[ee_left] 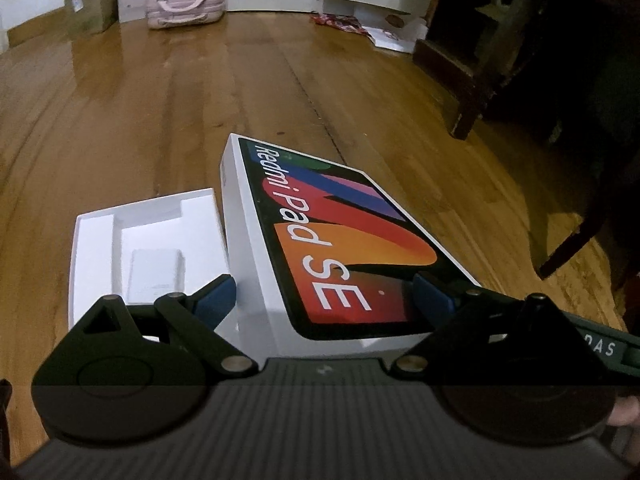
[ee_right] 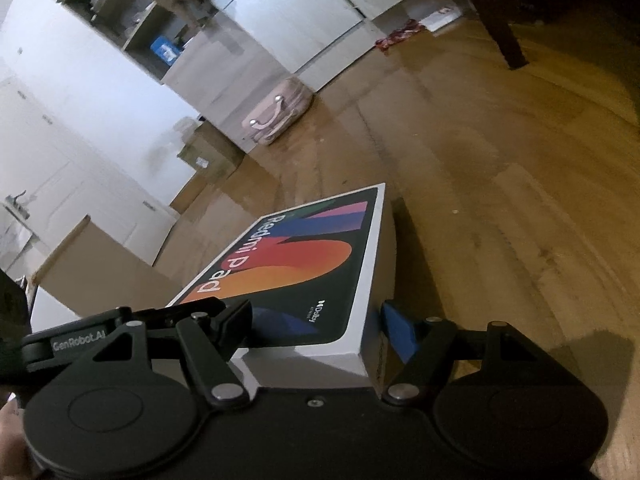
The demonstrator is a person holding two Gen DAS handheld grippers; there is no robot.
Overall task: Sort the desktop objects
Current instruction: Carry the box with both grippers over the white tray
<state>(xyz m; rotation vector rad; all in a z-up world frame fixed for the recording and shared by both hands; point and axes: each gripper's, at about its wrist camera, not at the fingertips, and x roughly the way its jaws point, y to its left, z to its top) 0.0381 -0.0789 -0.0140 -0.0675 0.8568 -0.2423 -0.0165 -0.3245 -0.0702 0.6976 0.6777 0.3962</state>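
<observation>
A white Redmi Pad SE box lid (ee_left: 336, 240) with a colourful print is held tilted above the wooden floor. My left gripper (ee_left: 324, 300) is shut on its near corner, with blue pads (ee_left: 218, 300) on either side. My right gripper (ee_right: 320, 320) is shut on another corner of the same lid (ee_right: 304, 264), one finger on top and the blue pad (ee_right: 400, 330) on its side wall. An open white box tray (ee_left: 148, 248) with a white insert lies on the floor to the lid's left.
A pink case (ee_left: 184, 4) and a cardboard box (ee_left: 90, 0) stand by white cabinets at the back. Dark furniture legs (ee_left: 476, 80) are at the right. A large cardboard box (ee_right: 92, 272) is at the left in the right wrist view.
</observation>
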